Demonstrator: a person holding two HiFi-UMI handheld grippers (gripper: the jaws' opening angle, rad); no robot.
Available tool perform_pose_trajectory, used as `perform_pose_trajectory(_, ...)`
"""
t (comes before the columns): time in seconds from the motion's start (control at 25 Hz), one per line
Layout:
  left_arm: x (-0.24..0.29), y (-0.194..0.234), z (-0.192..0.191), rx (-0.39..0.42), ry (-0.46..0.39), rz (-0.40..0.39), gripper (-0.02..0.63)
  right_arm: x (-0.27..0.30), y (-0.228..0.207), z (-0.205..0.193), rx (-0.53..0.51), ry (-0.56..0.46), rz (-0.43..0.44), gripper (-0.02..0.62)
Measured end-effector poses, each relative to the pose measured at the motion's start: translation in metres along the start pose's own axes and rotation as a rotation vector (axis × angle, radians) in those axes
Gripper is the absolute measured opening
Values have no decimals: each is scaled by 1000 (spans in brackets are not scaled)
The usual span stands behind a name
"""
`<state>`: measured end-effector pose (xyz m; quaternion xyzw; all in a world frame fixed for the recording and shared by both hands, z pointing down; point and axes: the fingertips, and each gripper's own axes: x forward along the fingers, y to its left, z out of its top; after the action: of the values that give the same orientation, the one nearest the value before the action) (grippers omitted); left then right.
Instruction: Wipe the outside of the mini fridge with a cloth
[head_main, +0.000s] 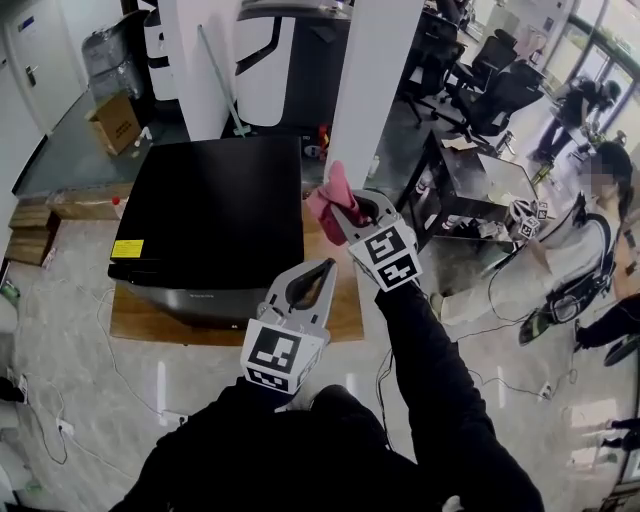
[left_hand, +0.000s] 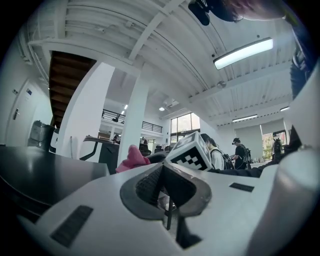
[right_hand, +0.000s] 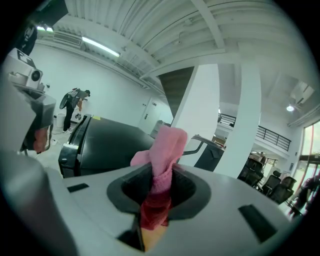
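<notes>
Nearest in, the left tool (head_main: 318, 275) is held low, its jaws pressed together with nothing gripped between them. Just beyond it, the right tool (head_main: 342, 212) is raised. Its jaws are clamped on a pink cloth (head_main: 328, 192), which is bunched into a twist and pokes up past the tips. The cloth is carried at the right edge of the black mini fridge (head_main: 205, 210); whether it touches the top cannot be told. The fridge is stood on a wooden board (head_main: 340, 312) on the floor, and a yellow label (head_main: 127, 248) is seen at its near left corner.

For the wipe to be done well, the cloth is best laid flat against the panel rather than dragged as a knot. Long overlapping passes should be made across the top before the sides are taken. The fridge could be steadied with the free left tool.

Loose cables (head_main: 120, 372) are strewn on the floor beside the board and could be snagged. A white pillar (head_main: 370, 80) stands close behind the right rear corner, so reach to the back is judged tight. A bench (head_main: 480, 172) is set to the right. Further off, a cardboard box (head_main: 115, 122), office chairs (head_main: 490, 85) and a person (head_main: 590, 235) are seen.
</notes>
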<state>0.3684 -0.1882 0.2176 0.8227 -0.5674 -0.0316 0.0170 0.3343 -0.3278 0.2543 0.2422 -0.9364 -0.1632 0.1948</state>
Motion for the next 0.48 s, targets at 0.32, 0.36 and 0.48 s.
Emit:
perform_pose_trajectory(0.32,52,-16,-30,-40,-4,15,3,55,-27,-28,-38,-45,55,91)
perform_pose_trajectory(0.36,61,-16,-32,-54,-11,37,3,61,-34,-31,-33,-66,70,91)
perform_pose_trajectory(0.48,88,-13,-40,-44,-26,105,3,82,-52,-39,-21,-129,118,91)
